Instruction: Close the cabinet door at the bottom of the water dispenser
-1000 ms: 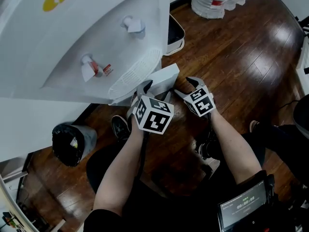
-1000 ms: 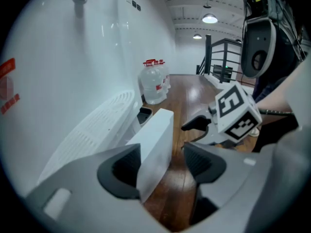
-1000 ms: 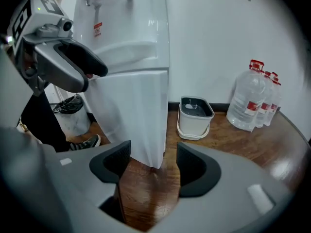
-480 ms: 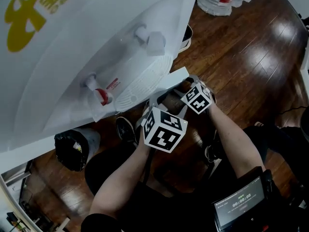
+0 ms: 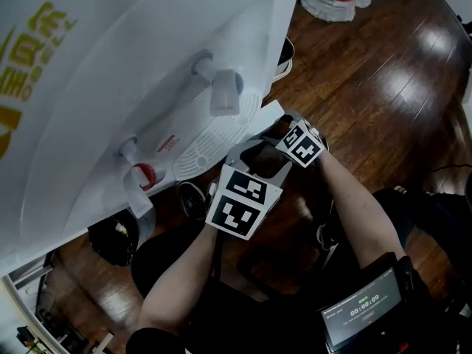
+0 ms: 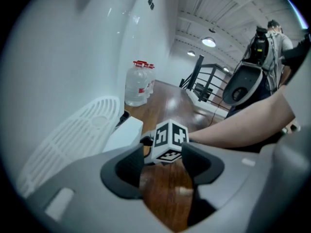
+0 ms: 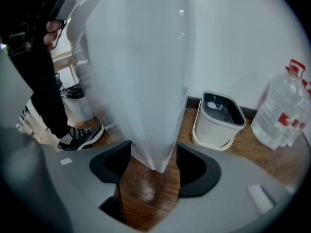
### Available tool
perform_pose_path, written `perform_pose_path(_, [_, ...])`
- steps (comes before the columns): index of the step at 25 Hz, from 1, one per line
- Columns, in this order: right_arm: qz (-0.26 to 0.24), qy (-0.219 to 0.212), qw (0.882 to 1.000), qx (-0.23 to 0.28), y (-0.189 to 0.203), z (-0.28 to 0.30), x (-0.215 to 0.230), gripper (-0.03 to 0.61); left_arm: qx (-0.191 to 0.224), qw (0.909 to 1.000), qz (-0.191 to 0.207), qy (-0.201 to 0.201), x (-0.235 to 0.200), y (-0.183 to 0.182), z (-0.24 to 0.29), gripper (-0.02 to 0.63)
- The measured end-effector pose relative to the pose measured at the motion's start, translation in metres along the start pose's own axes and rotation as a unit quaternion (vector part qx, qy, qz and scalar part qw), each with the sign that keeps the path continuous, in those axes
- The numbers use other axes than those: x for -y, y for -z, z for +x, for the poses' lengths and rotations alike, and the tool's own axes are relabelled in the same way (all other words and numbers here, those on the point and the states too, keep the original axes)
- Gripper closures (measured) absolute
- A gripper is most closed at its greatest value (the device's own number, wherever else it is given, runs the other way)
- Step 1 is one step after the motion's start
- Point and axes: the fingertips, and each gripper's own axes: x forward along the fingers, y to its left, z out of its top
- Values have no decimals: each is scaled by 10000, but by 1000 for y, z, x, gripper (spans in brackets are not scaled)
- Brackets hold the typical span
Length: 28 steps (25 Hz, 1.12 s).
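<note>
The white water dispenser point(image 5: 110, 87) fills the upper left of the head view. Its bottom cabinet door point(image 5: 271, 115) stands out from it as a white slab. My right gripper point(image 5: 276, 129) is at the door's outer edge. In the right gripper view the door's lower corner point(image 7: 154, 149) sits between the jaws, which are opening, with a gap on each side. My left gripper point(image 5: 254, 152) hovers just left of the right one. Its jaws are closing on nothing; beyond them are the floor, the door point(image 6: 124, 132) and the right gripper's marker cube point(image 6: 170, 141).
A white bin point(image 7: 218, 118) and water bottles point(image 7: 282, 110) stand on the wooden floor beside the dispenser. A black-bagged trash can point(image 5: 114, 238) is at the lower left. The drip tray point(image 5: 214, 139) juts out above my grippers. A shoe point(image 7: 80, 135) is near the door.
My right gripper has dropped onto the door's edge. The left gripper has risen slightly and rolled, and its jaws have narrowed. The dispenser now looms larger in the head view.
</note>
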Motion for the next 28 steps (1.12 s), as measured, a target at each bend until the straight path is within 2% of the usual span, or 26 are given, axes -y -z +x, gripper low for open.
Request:
perform_pose_path(2, [264,-71,9996,22,2,4,1,266,-34,10000,-19,-45,-1,3,0,351])
perform_pose_path(6, [164,-88,9998,-1,1,2,0,293,-25,9996,40,-267,-5,11,7,351])
perform_pose_path(12, [127,77,9999,-72,-8,4,5,307,-195,9936,-873,-694,-22,42,10,351])
perform_pose_path(16, [76,191,9997,-101,-14,7,9,307,-197,9874,-1141,-1080,-37,58,17,336])
perform_pose_path(19, [2,299,9995,-131,-18,9,11,307,-159,9852,-1244,-1172,-42,60,19,298])
perform_pose_path(25, [-77,466,9988,-144,-29,14,17,307,-140,9834,-1458,-1075,-43,53,18,296])
perform_pose_path(28, [77,566,9984,-21,-37,15,21,325,-153,9827,-1509,-1060,-42,55,18,296])
